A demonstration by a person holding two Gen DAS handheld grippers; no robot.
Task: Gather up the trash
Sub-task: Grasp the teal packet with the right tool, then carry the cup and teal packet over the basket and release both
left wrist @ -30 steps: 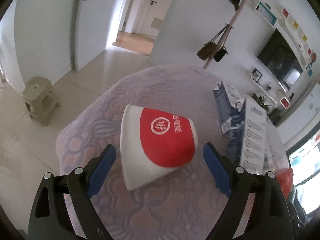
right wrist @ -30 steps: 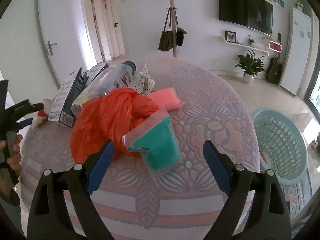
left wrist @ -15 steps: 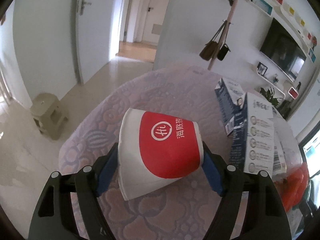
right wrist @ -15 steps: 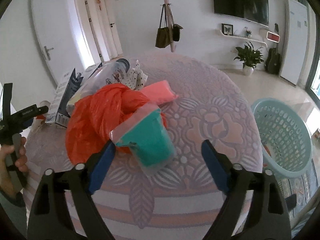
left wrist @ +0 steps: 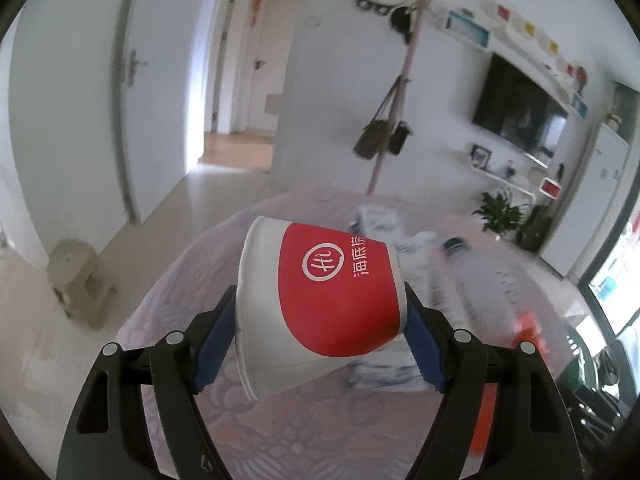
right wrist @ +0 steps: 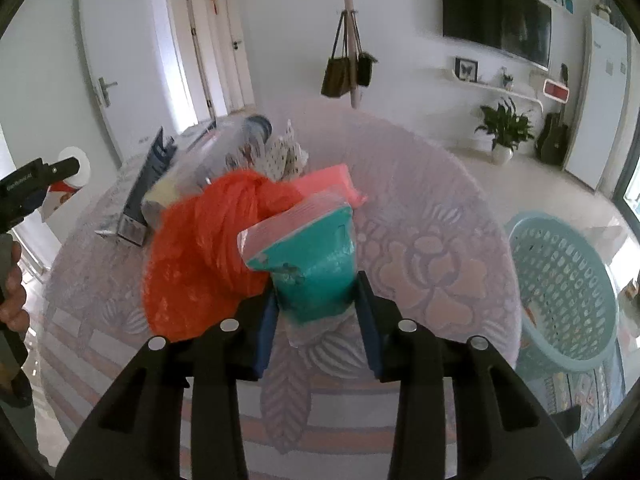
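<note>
My left gripper is shut on a red and white paper cup and holds it on its side above the table. My right gripper is shut on a teal packet in clear plastic, next to an orange plastic bag. The left gripper with the cup also shows at the left edge of the right wrist view. A light blue laundry basket stands on the floor to the right of the table.
On the round patterned table lie a dark blue carton, a clear plastic bottle, a pink packet and spotted paper. A small stool stands on the floor at left. A coat stand is behind.
Both grippers have closed: the left on the paper cup, lifting it off the table, the right on the teal packet.
</note>
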